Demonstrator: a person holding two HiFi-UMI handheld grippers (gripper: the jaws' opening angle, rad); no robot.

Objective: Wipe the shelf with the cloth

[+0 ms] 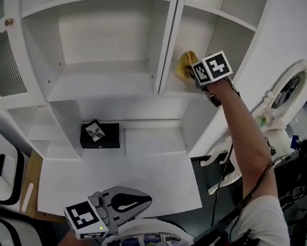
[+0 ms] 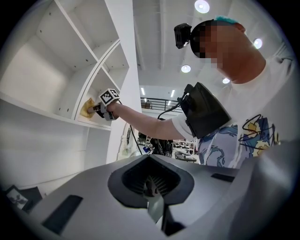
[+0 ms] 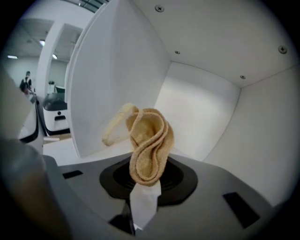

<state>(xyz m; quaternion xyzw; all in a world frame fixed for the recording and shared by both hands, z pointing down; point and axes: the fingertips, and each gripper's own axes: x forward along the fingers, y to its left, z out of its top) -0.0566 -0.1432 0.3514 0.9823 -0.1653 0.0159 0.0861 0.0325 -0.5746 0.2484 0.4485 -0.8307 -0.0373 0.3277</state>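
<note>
- Yellow cloth sits folded in your right gripper, jaws clamped on it, inside the upper right compartment of the white shelf unit, beside the divider
- Your left gripper hangs low by your body, jaws together, empty

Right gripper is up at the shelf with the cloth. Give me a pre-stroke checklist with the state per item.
1. Cloth grip: ok. The cloth is bunched and clamped in the right gripper.
2. Position: ok. The right gripper is inside the upper right compartment of the shelf, right of the divider.
3. Cloth contact with the shelf board: cannot tell. The cloth stands up from the jaws and no touch point shows.
4. Stroke path: ok. The right gripper view shows only bare white walls.
5. Left gripper: ok. It is low by the person's body, jaws together and empty.
6. Black box: ok. It sits on the lower surface, away from the compartment.
</note>
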